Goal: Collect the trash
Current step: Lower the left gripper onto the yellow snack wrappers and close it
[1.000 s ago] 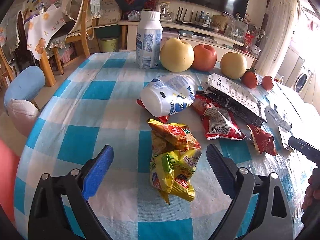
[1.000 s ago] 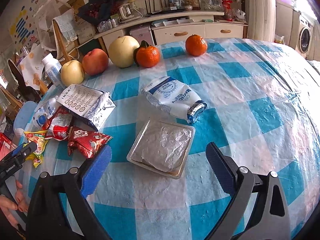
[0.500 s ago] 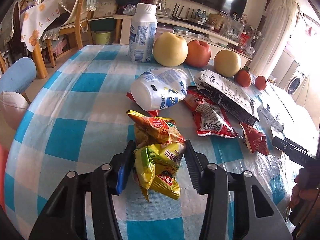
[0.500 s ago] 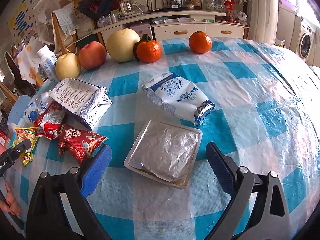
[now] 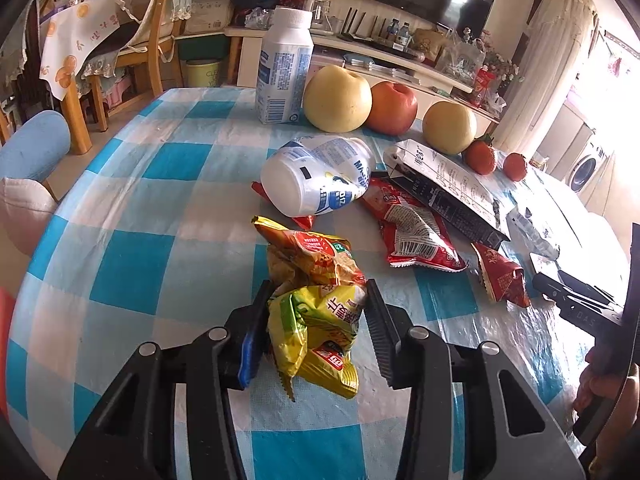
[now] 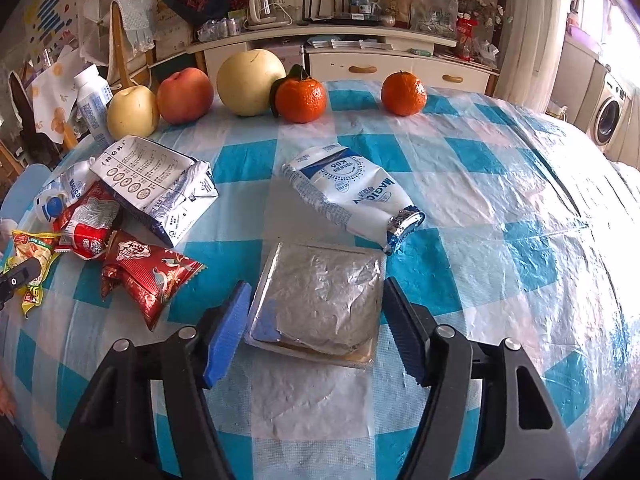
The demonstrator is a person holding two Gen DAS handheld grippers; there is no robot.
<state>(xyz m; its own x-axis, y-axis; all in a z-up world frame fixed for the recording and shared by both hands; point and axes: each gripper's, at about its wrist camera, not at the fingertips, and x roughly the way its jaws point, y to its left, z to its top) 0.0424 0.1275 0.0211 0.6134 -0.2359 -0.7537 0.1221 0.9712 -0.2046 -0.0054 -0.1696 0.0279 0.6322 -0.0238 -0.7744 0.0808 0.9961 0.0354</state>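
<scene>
Here, left gripper pinching yellow wrapper, right gripper just closing — foil tray between.

Along the far side of your desk, under its blue-and-white checked cloth, you have a row of fruit: a yellow pear, a red apple, a big pale pear and two oranges. Past the desk's far edge you see a long low cabinet carrying a kettle and small bottles. Far left stands a wooden chair draped with cloths, and far right a washing machine.
</scene>
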